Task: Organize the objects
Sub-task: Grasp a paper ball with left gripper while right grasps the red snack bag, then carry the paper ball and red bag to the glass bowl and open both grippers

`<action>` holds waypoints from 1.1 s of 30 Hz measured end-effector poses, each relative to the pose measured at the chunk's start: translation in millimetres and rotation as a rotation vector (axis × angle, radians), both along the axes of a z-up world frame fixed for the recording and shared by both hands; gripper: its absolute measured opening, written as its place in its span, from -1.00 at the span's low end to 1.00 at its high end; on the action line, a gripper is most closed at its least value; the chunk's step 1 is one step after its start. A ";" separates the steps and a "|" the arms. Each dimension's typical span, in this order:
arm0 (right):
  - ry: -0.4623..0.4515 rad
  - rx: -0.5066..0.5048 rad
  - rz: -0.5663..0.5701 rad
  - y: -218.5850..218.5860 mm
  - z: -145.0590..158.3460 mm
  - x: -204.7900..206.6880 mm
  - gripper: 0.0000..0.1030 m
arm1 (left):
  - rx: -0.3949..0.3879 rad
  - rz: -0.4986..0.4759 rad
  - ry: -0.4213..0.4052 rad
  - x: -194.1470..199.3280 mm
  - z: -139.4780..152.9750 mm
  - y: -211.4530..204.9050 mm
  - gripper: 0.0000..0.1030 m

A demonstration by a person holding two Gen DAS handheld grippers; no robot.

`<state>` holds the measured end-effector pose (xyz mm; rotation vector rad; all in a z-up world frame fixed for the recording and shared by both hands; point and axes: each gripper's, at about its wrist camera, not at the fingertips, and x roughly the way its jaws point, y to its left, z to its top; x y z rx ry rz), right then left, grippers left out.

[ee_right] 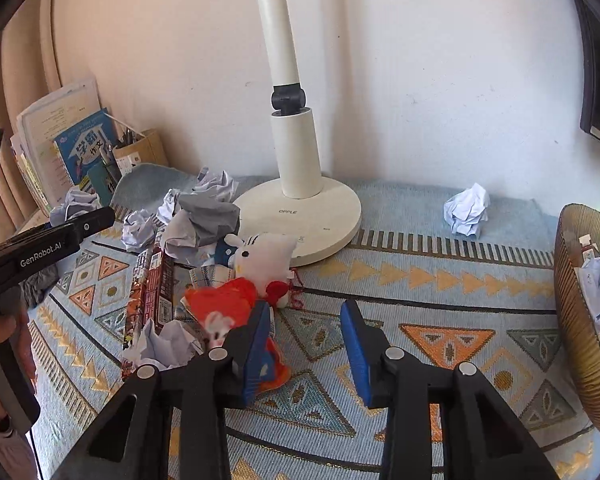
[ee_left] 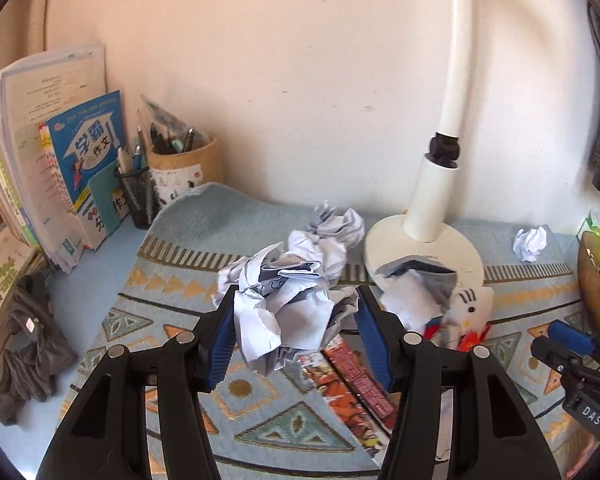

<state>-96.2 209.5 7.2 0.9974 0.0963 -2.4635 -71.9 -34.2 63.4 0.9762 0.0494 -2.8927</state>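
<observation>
Read "OPPLE" on lamp base (ee_right: 300, 216), "GenRobot.AI" on left gripper (ee_left: 296, 316); gripped crumpled white paper ball (ee_left: 284, 316). Right gripper (ee_right: 306, 336) jaws apart, empty.

- Bright, warm daylight fills both views, probably from the right.
- The white wall (ee_left: 300, 80) looks washed out.
- Fisheye bending curves the edges; dark vignette fills the corners.
- The red toy (ee_right: 220, 312) shows slight blur.

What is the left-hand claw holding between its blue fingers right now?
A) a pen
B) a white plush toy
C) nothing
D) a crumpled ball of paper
D: in the left wrist view, the left gripper has its blue pads pressed against a crumpled paper ball lifted above the patterned mat.
</observation>
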 end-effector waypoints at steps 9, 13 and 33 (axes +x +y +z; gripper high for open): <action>-0.136 0.000 -0.005 -7.2 -33.7 -13.2 -0.12 | 0.063 -0.034 -0.011 9.2 0.4 18.6 0.03; -0.139 -0.121 0.073 -4.1 -26.5 -8.9 0.43 | 0.110 -0.002 -0.014 13.2 -1.1 3.0 0.03; -0.105 -0.126 0.085 -8.2 -11.9 1.6 -0.25 | 0.133 -0.020 -0.021 15.6 -1.5 1.8 0.03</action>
